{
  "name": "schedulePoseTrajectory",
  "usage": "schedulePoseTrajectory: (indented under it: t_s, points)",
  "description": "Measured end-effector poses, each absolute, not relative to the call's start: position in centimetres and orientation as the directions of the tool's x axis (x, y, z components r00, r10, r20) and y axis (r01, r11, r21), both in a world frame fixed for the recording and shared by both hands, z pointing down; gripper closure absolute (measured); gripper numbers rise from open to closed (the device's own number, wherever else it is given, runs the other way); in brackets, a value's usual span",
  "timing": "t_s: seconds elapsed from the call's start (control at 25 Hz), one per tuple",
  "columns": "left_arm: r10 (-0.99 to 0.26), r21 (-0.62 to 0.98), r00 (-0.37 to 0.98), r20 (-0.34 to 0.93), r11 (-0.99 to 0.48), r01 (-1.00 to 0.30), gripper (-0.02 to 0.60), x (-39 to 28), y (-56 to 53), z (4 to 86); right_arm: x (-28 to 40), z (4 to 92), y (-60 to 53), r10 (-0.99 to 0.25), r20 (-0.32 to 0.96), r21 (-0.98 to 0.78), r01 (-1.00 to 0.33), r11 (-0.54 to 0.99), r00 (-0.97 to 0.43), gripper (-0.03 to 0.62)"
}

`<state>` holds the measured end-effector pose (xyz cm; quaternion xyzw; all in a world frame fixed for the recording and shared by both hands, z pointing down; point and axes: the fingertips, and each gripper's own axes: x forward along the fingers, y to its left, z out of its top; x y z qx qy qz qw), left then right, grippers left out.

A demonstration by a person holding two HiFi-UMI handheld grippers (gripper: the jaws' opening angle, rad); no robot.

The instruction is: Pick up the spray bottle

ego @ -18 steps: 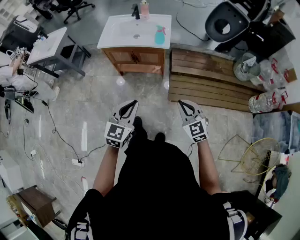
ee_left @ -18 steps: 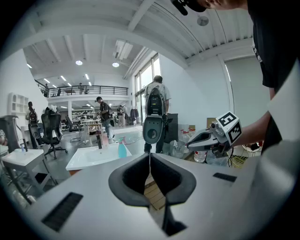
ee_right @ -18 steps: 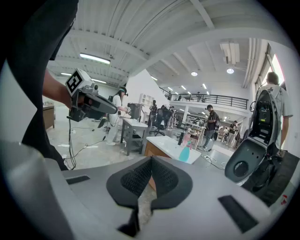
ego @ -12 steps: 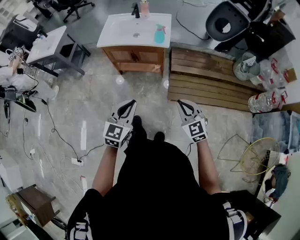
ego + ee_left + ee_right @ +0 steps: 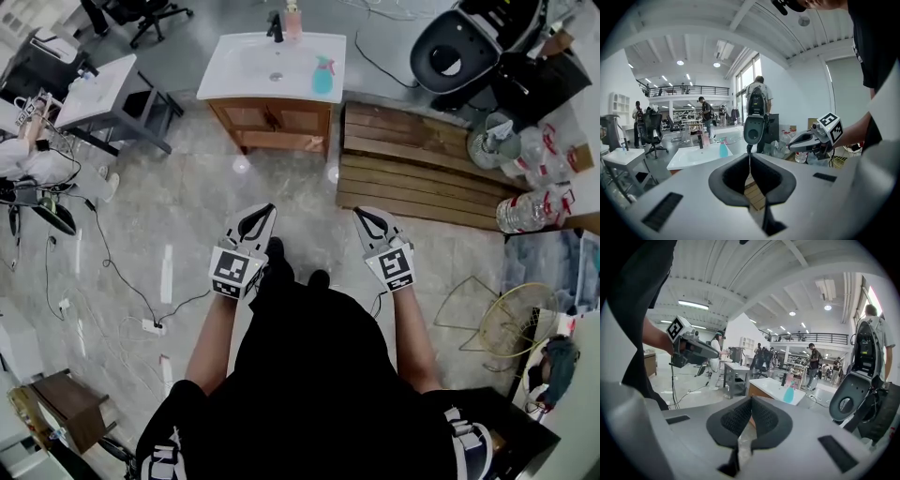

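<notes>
The teal spray bottle (image 5: 322, 77) stands on the right part of a white sink top (image 5: 253, 67) over a wooden cabinet, far ahead in the head view. My left gripper (image 5: 260, 213) and right gripper (image 5: 363, 217) hang side by side over the floor, well short of it, both shut and empty. In the left gripper view the spray bottle (image 5: 723, 149) shows small beyond the closed left gripper (image 5: 749, 157), with the right gripper (image 5: 806, 139) off to the right. The right gripper view shows the spray bottle (image 5: 789, 393) past the closed right gripper (image 5: 751, 401).
A wooden slatted platform (image 5: 412, 164) lies right of the cabinet, with large water bottles (image 5: 530, 202) beyond it. A pink bottle (image 5: 293, 21) and black tap sit at the sink's back. A grey table (image 5: 98, 94) stands left. Cables and a power strip (image 5: 153, 325) cross the floor.
The whole head view has shifted slightly; both grippers keep their pose, shut and side by side.
</notes>
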<state>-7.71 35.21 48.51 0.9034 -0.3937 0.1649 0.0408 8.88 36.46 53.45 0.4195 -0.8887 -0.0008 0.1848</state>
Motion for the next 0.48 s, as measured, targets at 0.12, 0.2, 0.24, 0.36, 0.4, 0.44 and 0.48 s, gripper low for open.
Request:
schedulePoseTrajectory:
  t_s: [0.12,0.2,0.24,0.36,0.4,0.44,0.48]
  points:
    - [-0.706,-0.058,0.626,0.332,-0.677,-0.734,0.555,-8.3,35.1,48.6,8.2,53.8,36.3,-0.740,0.334,0.156,-0.740,0.655,-0.584,0.577]
    - [-0.709,-0.054,0.622,0.333,-0.673,-0.738,0.555,-8.9,35.1,48.5,7.7,53.8,36.3,-0.736,0.335,0.156,-0.736,0.659,-0.588,0.577]
    - [-0.710,-0.051,0.621,0.333,-0.671,-0.740,0.555,-9.0,35.2,48.5,7.5,53.8,36.3,-0.737,0.334,0.157,-0.736,0.658,-0.588,0.577]
    - [-0.707,-0.028,0.623,0.333,-0.668,-0.743,0.555,-9.5,35.2,48.7,7.3,53.6,36.2,-0.744,0.326,0.151,-0.745,0.650,-0.583,0.577]
    - [-0.704,-0.022,0.628,0.333,-0.671,-0.741,0.555,-9.6,35.1,48.8,7.3,53.5,36.0,-0.748,0.323,0.148,-0.749,0.646,-0.580,0.577]
    - [-0.700,-0.019,0.632,0.333,-0.675,-0.738,0.555,-9.6,34.9,48.9,7.2,53.4,35.8,-0.751,0.322,0.146,-0.753,0.642,-0.577,0.577]
    - [-0.697,-0.019,0.635,0.333,-0.679,-0.734,0.555,-9.6,34.6,48.9,7.2,53.3,35.5,-0.753,0.322,0.146,-0.756,0.638,-0.574,0.577]
